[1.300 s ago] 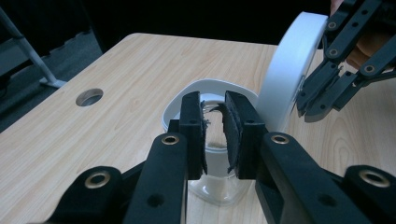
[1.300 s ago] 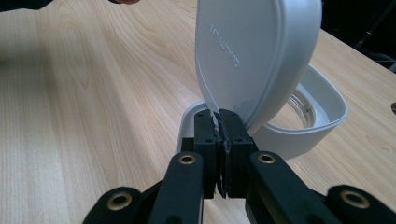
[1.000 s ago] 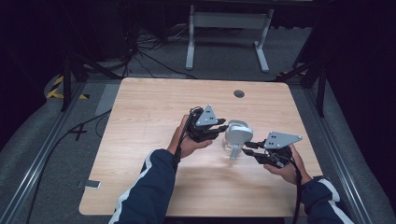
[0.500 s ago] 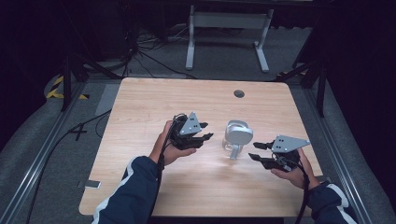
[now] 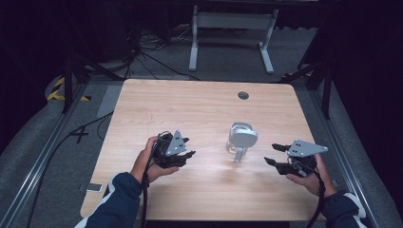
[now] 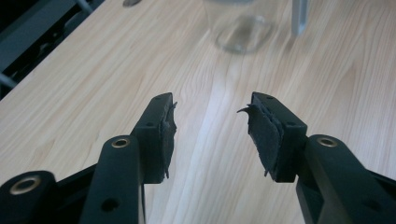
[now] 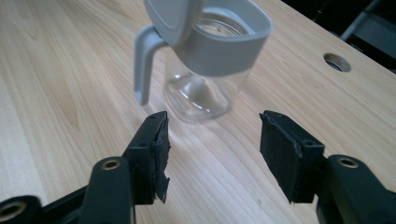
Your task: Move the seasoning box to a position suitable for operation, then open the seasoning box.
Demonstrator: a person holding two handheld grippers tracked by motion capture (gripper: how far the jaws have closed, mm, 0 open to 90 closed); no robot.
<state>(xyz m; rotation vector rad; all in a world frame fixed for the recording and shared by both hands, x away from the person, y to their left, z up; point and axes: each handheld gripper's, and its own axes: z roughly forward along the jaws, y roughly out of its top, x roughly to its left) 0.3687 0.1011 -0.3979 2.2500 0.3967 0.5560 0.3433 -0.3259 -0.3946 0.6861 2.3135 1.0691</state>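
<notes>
Sitting at about eight o'clock on the table (image 5: 142, 114) in the high view, the left gripper (image 5: 189, 147) is held in the person's left hand (image 5: 148, 162), a dark blue sleeve (image 5: 116, 202) behind it. Its jaws stand apart with nothing between them, and point toward three o'clock, at the jug. The left gripper view shows the same: the left gripper (image 6: 212, 133) has a wide gap between its pads (image 6: 261, 135), bare wood below, and the jug's clear base (image 6: 240, 28) up at twelve o'clock, well apart from the jaw tips.

The jug (image 5: 240, 141) stands upright just right of the table's centre, between the two grippers and touching neither. It has a clear glass body, a grey collar and lid, and a grey handle (image 5: 239, 154) that hangs toward six o'clock. A round hole (image 5: 243, 95) sits in the tabletop at one o'clock, near the far edge.

At about four o'clock the right gripper (image 5: 272, 154) rests in the right hand (image 5: 306, 175), jaws spread and empty, pointing toward nine o'clock at the jug. In the right gripper view the right gripper (image 7: 212, 149) is open, with the jug (image 7: 205, 60) near, just beyond the tips at twelve o'clock, its handle (image 7: 142, 65) at eleven.
</notes>
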